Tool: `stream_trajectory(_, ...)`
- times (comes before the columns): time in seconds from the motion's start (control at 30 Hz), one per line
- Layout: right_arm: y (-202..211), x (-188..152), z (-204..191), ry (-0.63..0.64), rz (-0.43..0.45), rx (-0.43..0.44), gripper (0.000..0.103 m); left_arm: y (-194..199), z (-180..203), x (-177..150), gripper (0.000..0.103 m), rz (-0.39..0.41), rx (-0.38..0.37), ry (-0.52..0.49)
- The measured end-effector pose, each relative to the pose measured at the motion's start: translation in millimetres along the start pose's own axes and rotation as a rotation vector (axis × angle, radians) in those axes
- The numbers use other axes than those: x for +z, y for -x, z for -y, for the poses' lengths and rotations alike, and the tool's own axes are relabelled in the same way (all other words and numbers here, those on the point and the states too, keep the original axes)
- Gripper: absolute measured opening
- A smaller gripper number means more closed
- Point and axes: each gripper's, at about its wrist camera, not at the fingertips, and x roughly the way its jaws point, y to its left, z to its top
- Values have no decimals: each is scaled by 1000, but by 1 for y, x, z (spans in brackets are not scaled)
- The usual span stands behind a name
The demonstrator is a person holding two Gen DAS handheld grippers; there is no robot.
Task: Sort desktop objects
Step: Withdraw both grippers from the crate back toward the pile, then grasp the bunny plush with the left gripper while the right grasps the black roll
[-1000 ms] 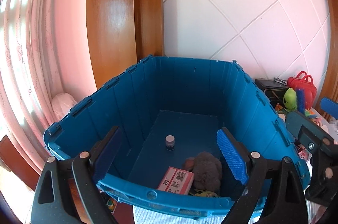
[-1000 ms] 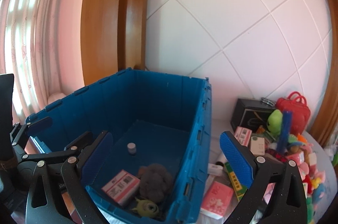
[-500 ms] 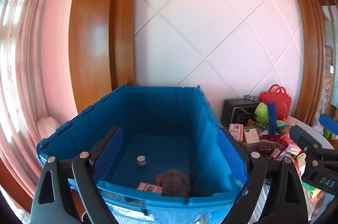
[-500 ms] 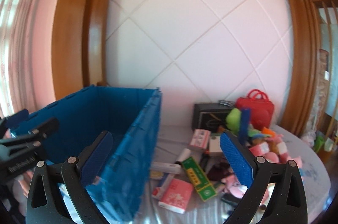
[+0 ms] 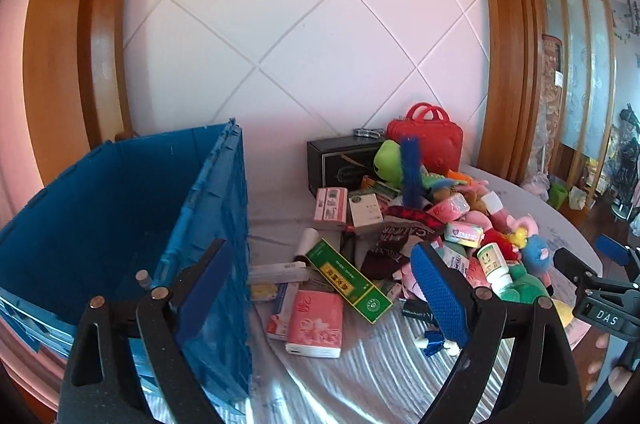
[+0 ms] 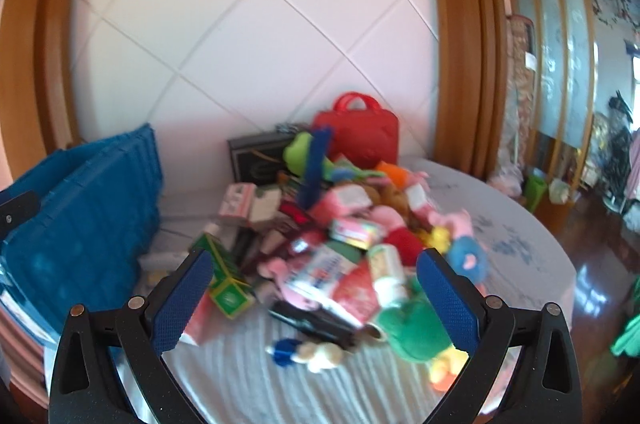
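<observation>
A heap of small things lies on the cloth-covered table: a long green box, a pink tissue pack, a white bottle, plush toys and small cartons. The blue crate stands to the left of the heap, with a small bottle showing inside. My left gripper hangs open, above the table between crate and heap. My right gripper is open too, facing the blurred heap with nothing between its pads. It also shows at the right edge of the left wrist view.
A red case and a black box stand against the white tiled wall behind the heap. The round table's edge curves off to the right, with wooden floor beyond. The crate wall rises close on the left.
Both grippers have swung right, away from over the crate's inside and toward the heap on the table. Both stayed open and hold nothing.
</observation>
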Motion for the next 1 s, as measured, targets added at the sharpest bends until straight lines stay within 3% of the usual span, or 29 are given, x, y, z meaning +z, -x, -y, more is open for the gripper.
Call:
stream_trajectory(0.13,-29,-17,40,21,-93,12,103,-38,32,-22,92,-105,10,22)
stream_trajectory(0.33,-81,-43,75,77,-217,89,103,-88,59,-67,92,-267,107,47)
stream_trajectory(0.53,-128,-63,75,158,-313,195,103,-116,60,-115,92,-419,192,114)
stream_trajectory(0.73,-162,-92,72,170,-448,201,102,-146,84,-152,92,-534,158,85)
stream_trajectory(0.77,-166,-97,70,189,-461,195,98,-151,88,-156,92,-544,147,78)
stream_trajectory(0.83,-171,-106,64,228,-479,192,71,-162,100,-166,92,-571,122,67)
stream_trajectory(0.97,-176,-116,49,293,-471,199,67,-176,119,-181,92,-612,94,25)
stream_trajectory(1.0,-177,-118,44,303,-472,211,60,-178,121,-183,92,-616,96,19)
